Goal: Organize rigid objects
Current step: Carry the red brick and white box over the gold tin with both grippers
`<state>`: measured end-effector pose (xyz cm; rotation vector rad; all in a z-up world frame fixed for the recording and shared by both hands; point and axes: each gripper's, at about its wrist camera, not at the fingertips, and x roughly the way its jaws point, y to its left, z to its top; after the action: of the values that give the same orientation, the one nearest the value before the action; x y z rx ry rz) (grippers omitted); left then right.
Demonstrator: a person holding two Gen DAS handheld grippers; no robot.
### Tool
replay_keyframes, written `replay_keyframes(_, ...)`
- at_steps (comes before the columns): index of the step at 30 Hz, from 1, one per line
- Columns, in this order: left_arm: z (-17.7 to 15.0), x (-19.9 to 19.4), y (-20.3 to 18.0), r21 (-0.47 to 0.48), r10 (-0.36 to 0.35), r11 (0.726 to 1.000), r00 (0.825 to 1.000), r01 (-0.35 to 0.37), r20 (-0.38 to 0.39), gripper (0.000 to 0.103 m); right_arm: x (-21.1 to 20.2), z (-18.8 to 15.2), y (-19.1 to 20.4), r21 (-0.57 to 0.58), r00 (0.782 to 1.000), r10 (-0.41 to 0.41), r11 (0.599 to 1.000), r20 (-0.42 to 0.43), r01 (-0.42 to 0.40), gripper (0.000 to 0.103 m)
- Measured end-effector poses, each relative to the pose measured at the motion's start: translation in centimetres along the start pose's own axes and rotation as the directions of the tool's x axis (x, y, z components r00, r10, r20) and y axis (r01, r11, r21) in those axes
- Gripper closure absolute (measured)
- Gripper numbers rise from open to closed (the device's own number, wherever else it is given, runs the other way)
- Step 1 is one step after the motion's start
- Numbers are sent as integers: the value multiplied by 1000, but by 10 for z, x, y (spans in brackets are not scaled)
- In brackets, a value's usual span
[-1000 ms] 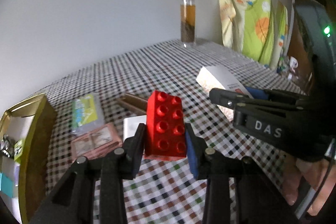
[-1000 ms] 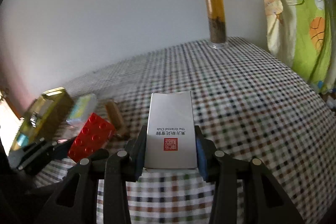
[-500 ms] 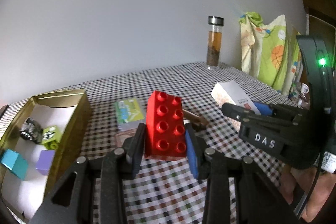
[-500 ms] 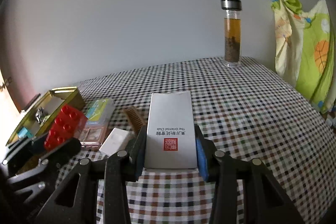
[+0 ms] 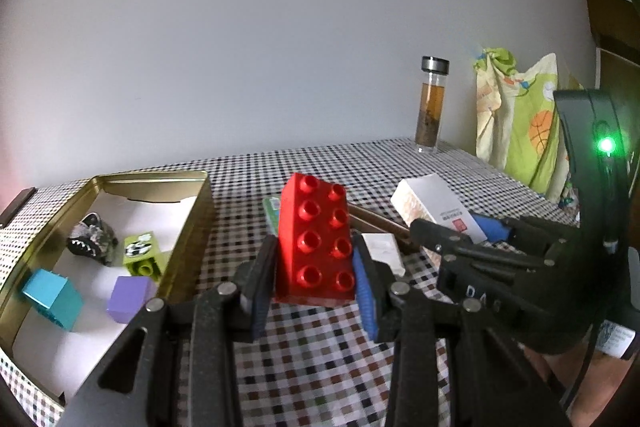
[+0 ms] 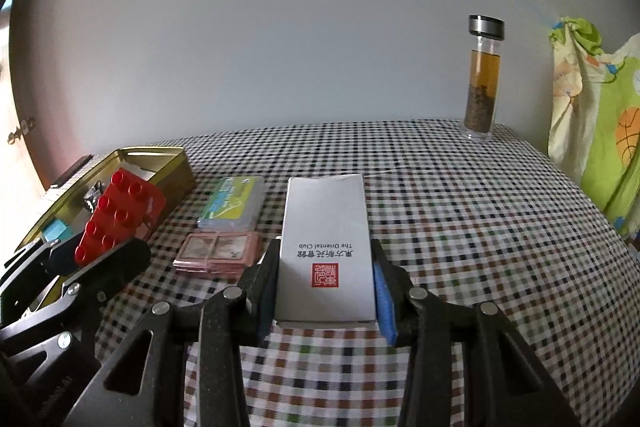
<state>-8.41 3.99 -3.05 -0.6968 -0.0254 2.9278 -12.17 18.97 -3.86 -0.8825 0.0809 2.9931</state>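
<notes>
Presently both my grippers are loaded and carried above the checked tablecloth [image 6: 460,195]. My left gripper [image 5: 314,291] pinches a red building brick [image 5: 314,241] across its narrow sides, studs facing the camera, the brick upright between the pads and clear of the cloth. My right gripper [image 6: 326,291] clamps a white carton [image 6: 326,247] by its long edges, printed face up, its far end jutting forward past the fingers. Gripping each across the short dimension keeps the load steady and the far end free for setting down.

The gold tin [image 5: 192,227] stands open to the left of the brick and already holds a teal block [image 5: 52,297], a purple block [image 5: 130,297], a green block [image 5: 144,255] and a dark toy [image 5: 92,239]. I judge the brick is bound for that tin.

Still loose on the cloth: a green card case [image 6: 234,203], a pink case [image 6: 218,253], a small white piece [image 5: 382,253] and a brown stick [image 5: 380,223].

Against the picture of a second ago, both grips are unchanged. The tin, then only a sliver at the left edge of the left view, now lies open to it with its contents plain. The glass bottle [image 6: 484,75] stands further right in both views.
</notes>
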Motion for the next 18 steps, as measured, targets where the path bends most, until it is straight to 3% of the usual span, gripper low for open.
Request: replay_keyframes(18, -5, -20, 17, -12, 47, 999, 997, -47, 59, 68, -9, -1, 20, -29, 998, 28, 999, 49, -26, 59)
